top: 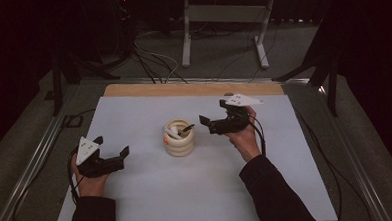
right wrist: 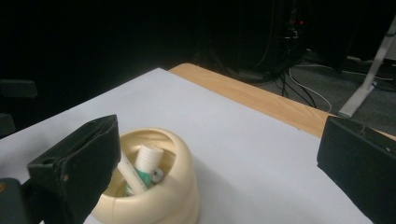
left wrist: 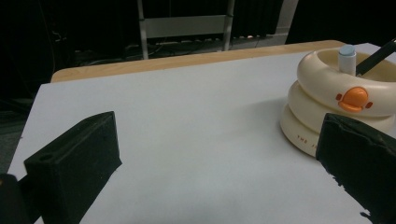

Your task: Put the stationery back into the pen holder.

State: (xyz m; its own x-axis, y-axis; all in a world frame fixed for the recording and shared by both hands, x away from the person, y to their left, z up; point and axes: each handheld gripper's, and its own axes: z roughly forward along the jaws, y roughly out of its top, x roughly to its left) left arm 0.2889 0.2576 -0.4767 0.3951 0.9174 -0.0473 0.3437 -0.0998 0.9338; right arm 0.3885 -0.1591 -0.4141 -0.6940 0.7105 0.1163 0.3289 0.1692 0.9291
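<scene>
A cream ringed holder (top: pixel 179 138) with an orange duck bill on its side is standing near the middle of the white tabletop (top: pixel 197 190), and both claws are hanging open and empty on either side of it. The left claw (top: pixel 113 153) is hovering low over the tabletop, well apart from the holder, its jaws spread wide; in the left gripper view the holder (left wrist: pixel 336 112) is sitting just past the right jaw, which is covering its lower right part, while the frame edge is cutting off the rest. A pale-capped tube (left wrist: pixel 347 58) and a dark stick (left wrist: pixel 377 56) are poking out of its top there, the stick running out of frame. The right claw (top: pixel 207 123) is hovering just beside the holder's upper rim, jaws apart and touching nothing. In the right gripper view the left jaw is hiding one side of the holder (right wrist: pixel 175 186), and inside it a white tube (right wrist: pixel 148 158) and something green, possibly a second tube (right wrist: pixel 152 177), are lying too deep in shadow to read. Beyond the tabletop's wooden far edge (top: pixel 193 88) the room is falling into darkness.
</scene>
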